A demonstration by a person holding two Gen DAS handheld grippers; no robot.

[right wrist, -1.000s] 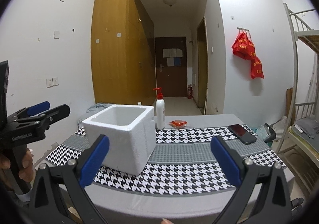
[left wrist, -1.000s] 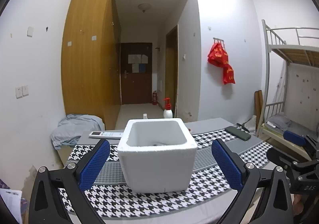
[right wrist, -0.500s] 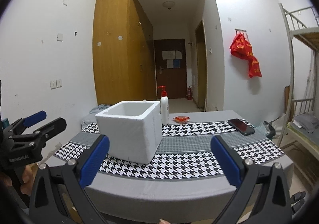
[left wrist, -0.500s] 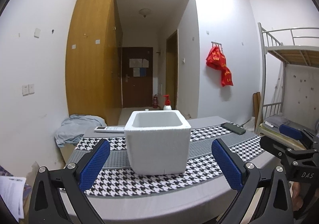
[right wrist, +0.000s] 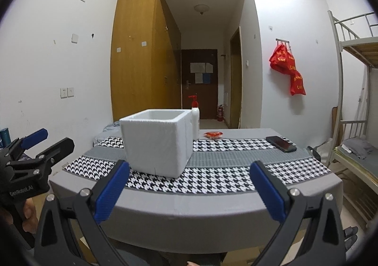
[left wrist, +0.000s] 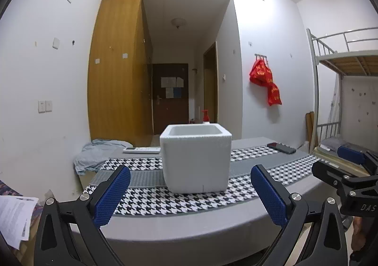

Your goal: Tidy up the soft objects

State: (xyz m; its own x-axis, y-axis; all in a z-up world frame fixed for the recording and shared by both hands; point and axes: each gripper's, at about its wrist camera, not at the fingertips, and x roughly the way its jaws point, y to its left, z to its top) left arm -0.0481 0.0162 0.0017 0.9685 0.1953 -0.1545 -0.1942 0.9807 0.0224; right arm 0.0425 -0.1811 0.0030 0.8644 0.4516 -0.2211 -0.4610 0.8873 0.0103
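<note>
A white foam box (left wrist: 196,159) (right wrist: 157,144) stands open-topped on the houndstooth cloth of a grey table (left wrist: 189,221) (right wrist: 200,204). Its inside is hidden from both views. A small red packet (right wrist: 213,134) lies behind it on the table. My left gripper (left wrist: 190,192) is open, held back from the table's near edge, in line with the box. My right gripper (right wrist: 189,189) is open too, off the near edge and right of the box. Each gripper shows at the side of the other's view, the right gripper (left wrist: 340,166) and the left gripper (right wrist: 40,145).
A white pump bottle with a red top (right wrist: 195,117) stands behind the box. A black phone (right wrist: 281,143) lies at the far right, a white remote (left wrist: 141,150) at the far left. A bunk bed (right wrist: 354,124) stands on the right, crumpled grey cloth (left wrist: 99,150) by the left wall.
Both grippers have drawn back and lowered, so the box looks smaller and its inside has dropped from sight. Both stay open.
</note>
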